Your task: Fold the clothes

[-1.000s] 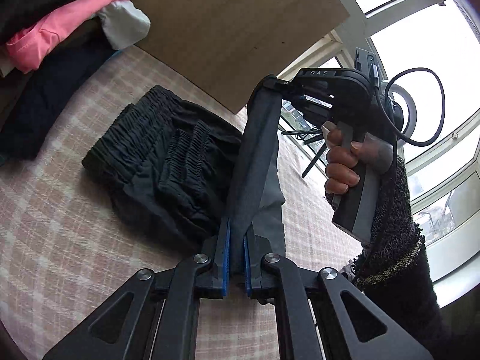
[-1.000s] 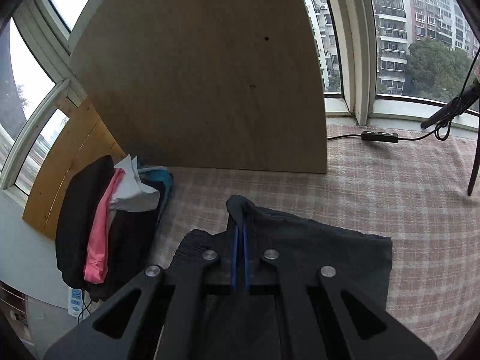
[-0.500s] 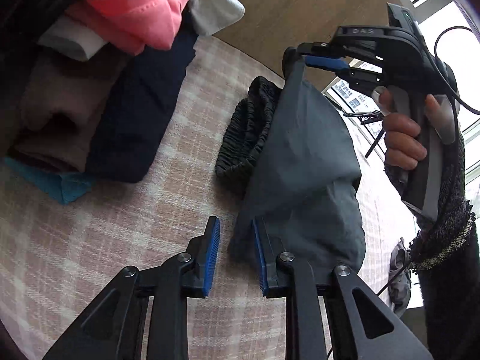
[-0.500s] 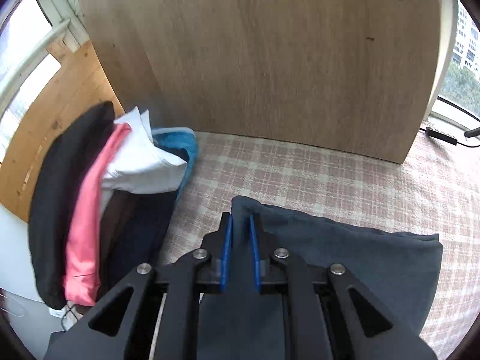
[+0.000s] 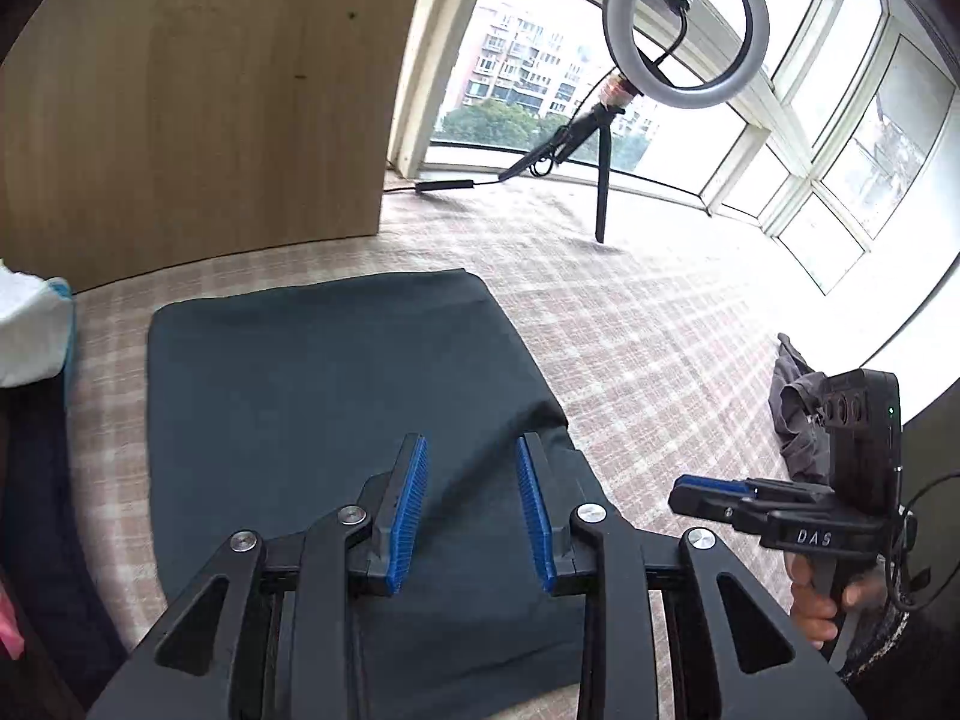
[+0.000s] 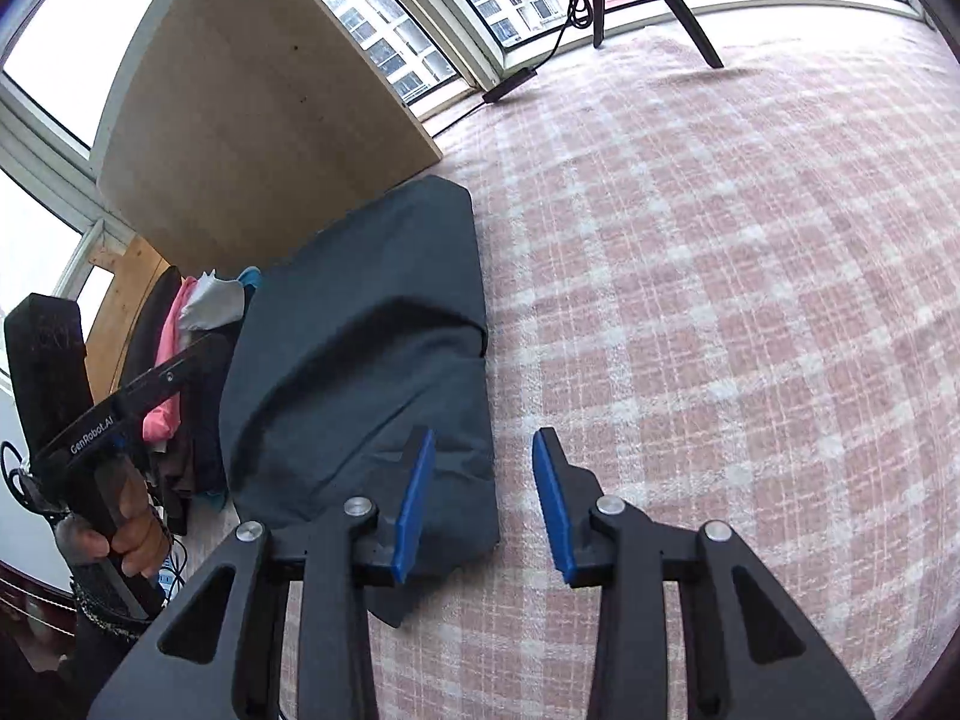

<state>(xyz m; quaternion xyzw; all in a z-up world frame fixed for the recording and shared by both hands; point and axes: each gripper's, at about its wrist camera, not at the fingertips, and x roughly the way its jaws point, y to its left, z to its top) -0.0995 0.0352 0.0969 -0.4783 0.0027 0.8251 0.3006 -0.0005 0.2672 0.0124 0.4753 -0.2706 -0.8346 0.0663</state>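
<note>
Our left gripper (image 5: pixel 471 501) hangs with its blue pads spread wide and nothing between them, poised above the folded dark garment (image 5: pixel 336 396). Our right gripper (image 6: pixel 483 501) is just as wide apart and just as empty, its left pad over the garment's near edge, its right pad over bare cloth. The garment lies flat on a pink-and-white plaid cover (image 6: pixel 720 276), its far edge close to a leaning wooden board (image 5: pixel 198 102). Beside it on the left sits a pile of clothes (image 6: pixel 180 354) in pink, white, black and blue. Curved windows (image 5: pixel 840 138) ring the room, with apartment blocks beyond. A ring light (image 5: pixel 687 24) stands on a small tripod near the sill. We read "DAS" on the right tool's body in the left view, and "GenRobot.AI" on the left tool in the right view.
</note>
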